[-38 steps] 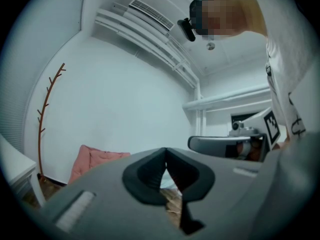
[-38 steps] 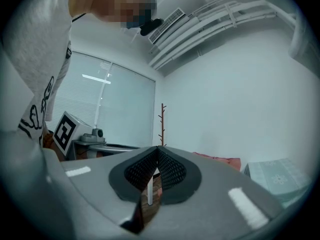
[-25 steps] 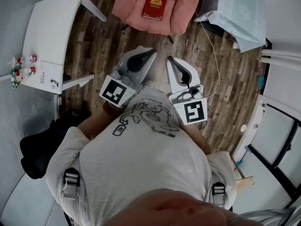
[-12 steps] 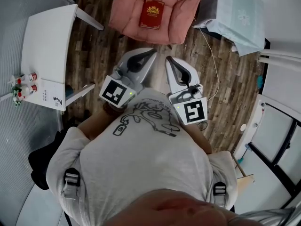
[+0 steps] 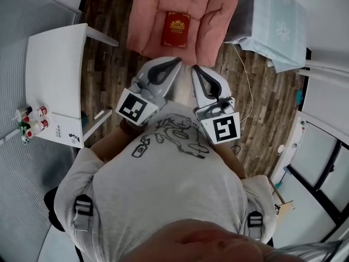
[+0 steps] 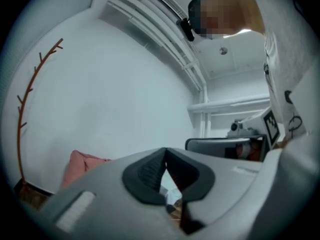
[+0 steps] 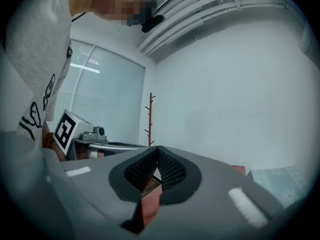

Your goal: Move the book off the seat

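**In front of the seat: no grab yet**

At 12 o'clock from the person, the red book [image 5: 175, 29] lay flat on the pink seat [image 5: 147, 15]. The left hand-held gripper [image 5: 175, 62] and the right hand-held gripper [image 5: 195, 69] were side by side near the chest, pointing at the seat. Both had their jaws closed tight, with nothing in them.

This looked like the reaching step, as the book was not touched. Next, one hand-held gripper would need to open, go over the seat edge and pinch the book by a side.

The floor [image 5: 256, 108] was dark wood. A white table [image 5: 54, 70] stood at 9 o'clock with small bottles [image 5: 31, 125] on it. A pale blue cloth [image 5: 278, 21] lay at 2 o'clock.
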Demonstrator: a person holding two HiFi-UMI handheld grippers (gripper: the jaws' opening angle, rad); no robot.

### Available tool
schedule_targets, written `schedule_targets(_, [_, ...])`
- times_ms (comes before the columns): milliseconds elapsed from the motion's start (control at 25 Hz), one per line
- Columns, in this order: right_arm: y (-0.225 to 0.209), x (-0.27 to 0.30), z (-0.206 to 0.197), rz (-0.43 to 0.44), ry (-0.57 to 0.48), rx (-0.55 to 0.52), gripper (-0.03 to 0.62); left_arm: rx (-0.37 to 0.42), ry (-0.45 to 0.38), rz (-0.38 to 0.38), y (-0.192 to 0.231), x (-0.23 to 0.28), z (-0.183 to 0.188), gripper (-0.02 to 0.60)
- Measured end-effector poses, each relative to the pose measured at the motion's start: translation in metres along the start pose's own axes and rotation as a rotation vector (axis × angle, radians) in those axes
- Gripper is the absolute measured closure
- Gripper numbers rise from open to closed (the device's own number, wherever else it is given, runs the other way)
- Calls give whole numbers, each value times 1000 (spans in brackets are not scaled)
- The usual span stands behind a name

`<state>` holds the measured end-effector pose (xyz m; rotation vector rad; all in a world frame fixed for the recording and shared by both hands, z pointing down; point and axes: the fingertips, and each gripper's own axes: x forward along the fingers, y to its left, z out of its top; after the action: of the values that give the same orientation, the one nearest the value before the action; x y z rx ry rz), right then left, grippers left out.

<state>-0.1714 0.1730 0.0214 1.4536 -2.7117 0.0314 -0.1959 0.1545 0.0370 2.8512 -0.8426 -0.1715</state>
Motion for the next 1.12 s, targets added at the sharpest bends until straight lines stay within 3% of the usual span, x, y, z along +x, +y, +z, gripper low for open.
schedule_targets(560, [-41, 123, -16, 0, 50, 39, 588, -41, 29, 21, 127, 33, -2, 580])
schedule_targets(1120, [-57, 149, -41, 18, 90, 69, 588, -65, 79, 32, 155, 47, -24, 580])
